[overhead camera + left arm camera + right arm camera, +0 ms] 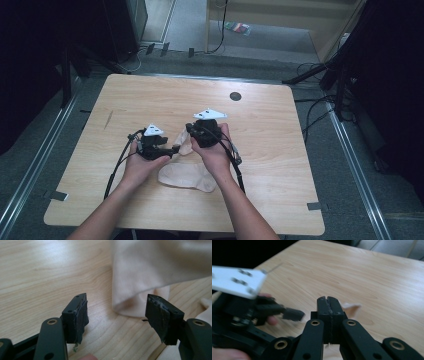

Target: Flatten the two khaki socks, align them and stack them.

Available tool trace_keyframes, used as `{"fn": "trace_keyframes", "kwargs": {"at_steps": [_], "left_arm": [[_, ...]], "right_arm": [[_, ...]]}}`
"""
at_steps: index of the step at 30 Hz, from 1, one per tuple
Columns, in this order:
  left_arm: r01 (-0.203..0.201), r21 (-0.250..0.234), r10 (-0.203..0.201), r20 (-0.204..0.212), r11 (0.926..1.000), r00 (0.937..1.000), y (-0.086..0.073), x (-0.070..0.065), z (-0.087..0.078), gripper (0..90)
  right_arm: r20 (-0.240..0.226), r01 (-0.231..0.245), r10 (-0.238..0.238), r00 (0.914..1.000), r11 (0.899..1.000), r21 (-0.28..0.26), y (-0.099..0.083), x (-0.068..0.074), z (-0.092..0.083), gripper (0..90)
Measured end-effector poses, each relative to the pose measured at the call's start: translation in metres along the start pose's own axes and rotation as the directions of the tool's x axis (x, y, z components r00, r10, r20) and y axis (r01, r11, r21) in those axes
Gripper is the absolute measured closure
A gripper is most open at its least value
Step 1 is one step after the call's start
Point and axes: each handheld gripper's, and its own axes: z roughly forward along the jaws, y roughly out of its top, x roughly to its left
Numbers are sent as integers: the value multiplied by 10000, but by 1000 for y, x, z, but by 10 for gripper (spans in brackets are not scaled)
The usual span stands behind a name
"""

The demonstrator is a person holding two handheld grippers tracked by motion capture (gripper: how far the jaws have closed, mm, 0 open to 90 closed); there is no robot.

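Two grippers mid-table over beige cloth, edges well apart.

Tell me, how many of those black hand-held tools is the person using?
2. The left tool is in the left hand, its jaws apart at the pale cloth. The right tool is in the right hand, its jaws shut on a bit of that cloth.

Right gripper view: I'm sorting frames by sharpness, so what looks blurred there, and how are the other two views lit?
Right gripper view: the left gripper and its white plate smear with blur, while the right gripper is sharper. Left gripper view: soft glare on the table, cloth slightly soft. High view: table evenly lit, surroundings dark.
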Motion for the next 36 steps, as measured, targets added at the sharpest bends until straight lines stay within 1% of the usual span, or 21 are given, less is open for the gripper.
{"fn": "trace_keyframes", "kwargs": {"at_steps": [6,7,10,11,12,14,15,17,18,19,20,21,22,24,25,26,28,30,31,33,36], "left_arm": [[42,-203,-40,57,9998,10000,2,-4,3,386],[-41,-301,37,-156,9995,9999,2,-5,3,426],[-170,-326,155,-456,9993,9988,3,-3,0,753],[-146,-360,129,-447,9992,9989,3,-1,-2,753],[-190,-486,160,-624,9986,9979,4,0,-5,857],[-459,-633,372,-1316,9969,9906,6,3,-12,898],[-622,-712,476,-1903,9955,9806,6,3,-16,900],[-1020,-830,727,-3002,9913,9511,7,4,-22,900],[-1434,-991,945,-3880,9847,9168,7,3,-26,900],[-1821,-1095,1188,-4290,9772,8954,6,2,-29,899],[-2084,-1099,1375,-4533,9719,8807,5,0,-29,888],[-2382,-937,1719,-4520,9667,8753,4,-2,-28,888],[-2477,-587,2022,-4134,9671,8878,2,-3,-24,863],[-2357,-239,2107,-3677,9715,9058,-3,-4,-18,790],[-2187,-84,2033,-3362,9757,9196,-5,-3,-16,790],[-1854,-44,1763,-2885,9826,9411,-8,-1,-15,751],[-1720,-48,1644,-2675,9851,9494,-11,2,-14,662],[-1645,-335,1535,-2169,9858,9641,-14,6,-17,590],[-1748,-467,1619,-2041,9835,9655,-15,7,-18,547],[-1957,-852,1754,-2025,9769,9635,-17,9,-22,502],[-1577,-1414,1363,-1505,9773,9792,-15,16,-29,468]], "right_arm": [[-1005,319,-374,9942,9980,-553,19,19,-17,900],[-1123,404,-481,9925,9968,-696,23,22,-21,900],[-1316,636,-785,9882,9915,-1139,29,24,-32,900],[-1316,636,-785,9882,9915,-1139,29,24,-32,900],[-1301,691,-851,9878,9900,-1226,29,22,-35,900],[-1193,695,-844,9893,9899,-1233,27,15,-40,900],[-933,588,-697,9932,9916,-1150,22,5,-41,900],[-720,476,-552,9959,9935,-1034,18,-1,-41,900],[-593,375,-432,9973,9948,-942,14,-7,-39,900],[-415,150,-182,9990,9969,-769,7,-15,-37,900],[-136,-52,46,9999,9990,-445,-5,-25,-30,900],[-136,-52,46,9999,9990,-445,-5,-25,-30,900],[-48,-107,106,9999,9996,-242,-11,-30,-25,900],[241,-381,370,9990,9981,478,-30,-44,-10,900],[241,-381,370,9990,9981,478,-30,-44,-10,900],[334,-481,461,9984,9969,621,-35,-49,-7,900],[526,-446,400,9978,9949,902,-43,-57,-2,900],[830,-376,280,9962,9925,1164,-51,-66,1,900],[1066,-224,91,9943,9920,1240,-53,-69,3,887],[1638,25,-247,9862,9910,1339,-58,-75,5,746],[2185,-172,-90,9758,9929,1175,-60,-83,4,632]]}}
